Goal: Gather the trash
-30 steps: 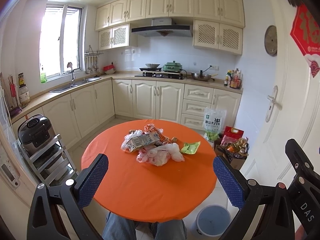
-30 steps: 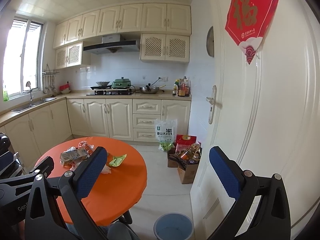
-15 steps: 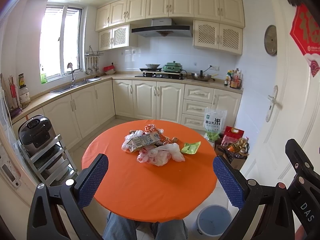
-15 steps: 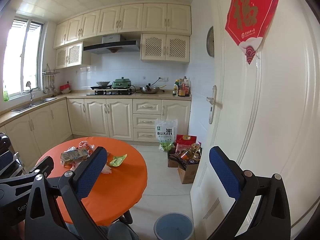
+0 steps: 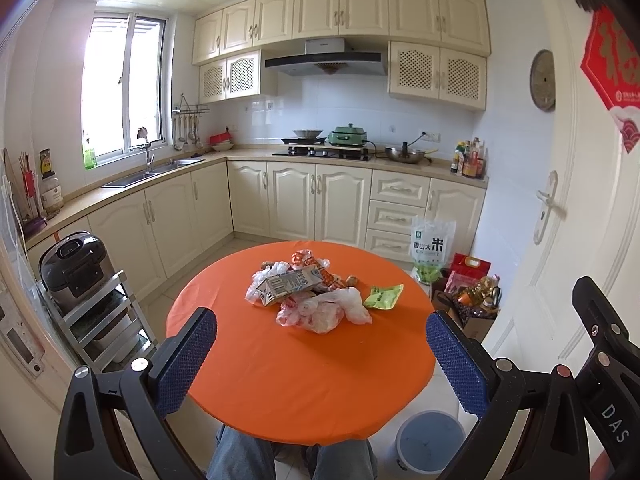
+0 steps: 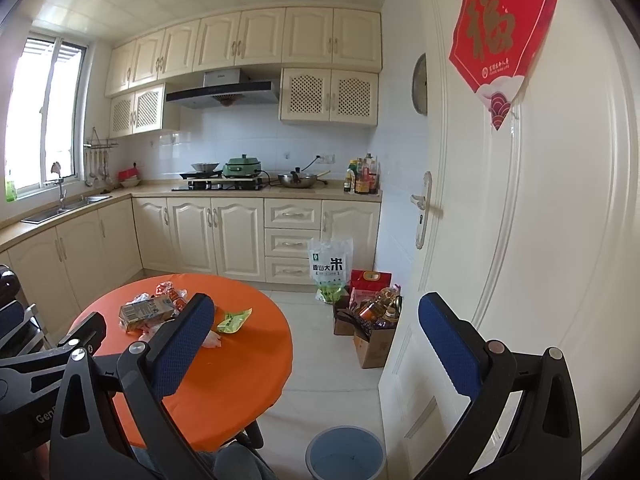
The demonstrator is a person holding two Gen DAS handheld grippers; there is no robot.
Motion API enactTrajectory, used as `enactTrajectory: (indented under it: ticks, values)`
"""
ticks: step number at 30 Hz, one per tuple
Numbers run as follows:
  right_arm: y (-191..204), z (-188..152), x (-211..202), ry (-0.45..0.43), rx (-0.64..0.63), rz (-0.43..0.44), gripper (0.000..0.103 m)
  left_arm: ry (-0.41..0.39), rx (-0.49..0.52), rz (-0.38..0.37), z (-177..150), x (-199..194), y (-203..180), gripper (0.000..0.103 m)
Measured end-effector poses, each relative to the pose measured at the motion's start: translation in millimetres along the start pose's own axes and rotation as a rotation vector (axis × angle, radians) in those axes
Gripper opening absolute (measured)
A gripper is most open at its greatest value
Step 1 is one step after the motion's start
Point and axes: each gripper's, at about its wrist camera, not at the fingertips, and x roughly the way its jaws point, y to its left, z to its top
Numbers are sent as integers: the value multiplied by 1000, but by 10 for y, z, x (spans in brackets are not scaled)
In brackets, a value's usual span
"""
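A heap of trash lies at the middle of the round orange table (image 5: 280, 380): a flattened carton (image 5: 288, 283), a crumpled clear plastic bag (image 5: 324, 312), red wrappers (image 5: 310, 260) and a green packet (image 5: 383, 297). The carton (image 6: 146, 312) and green packet (image 6: 234, 320) also show in the right wrist view. A blue-grey bin (image 5: 430, 440) stands on the floor right of the table. My left gripper (image 5: 320, 360) hangs open above the table's near half, short of the heap. My right gripper (image 6: 312, 344) is open over the floor by the table's right edge, holding nothing.
A white door (image 6: 520, 240) stands close on the right. Cardboard boxes with bottles (image 6: 376, 320) and a rice bag (image 6: 330, 268) sit on the floor beyond the table. A metal rack with a rice cooker (image 5: 76, 268) is at the left. A person's knees (image 5: 292, 460) show under the table.
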Motion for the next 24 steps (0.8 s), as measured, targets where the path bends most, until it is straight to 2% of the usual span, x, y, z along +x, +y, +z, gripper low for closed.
enactTrajectory:
  ticks: [14,24]
  values:
    - [24,10,-10,5,-5,1,103,5,3,1,10,30,25,102]
    - [199,56,121,37,-28,-17,103,47,-1,-8,78,235,149,102]
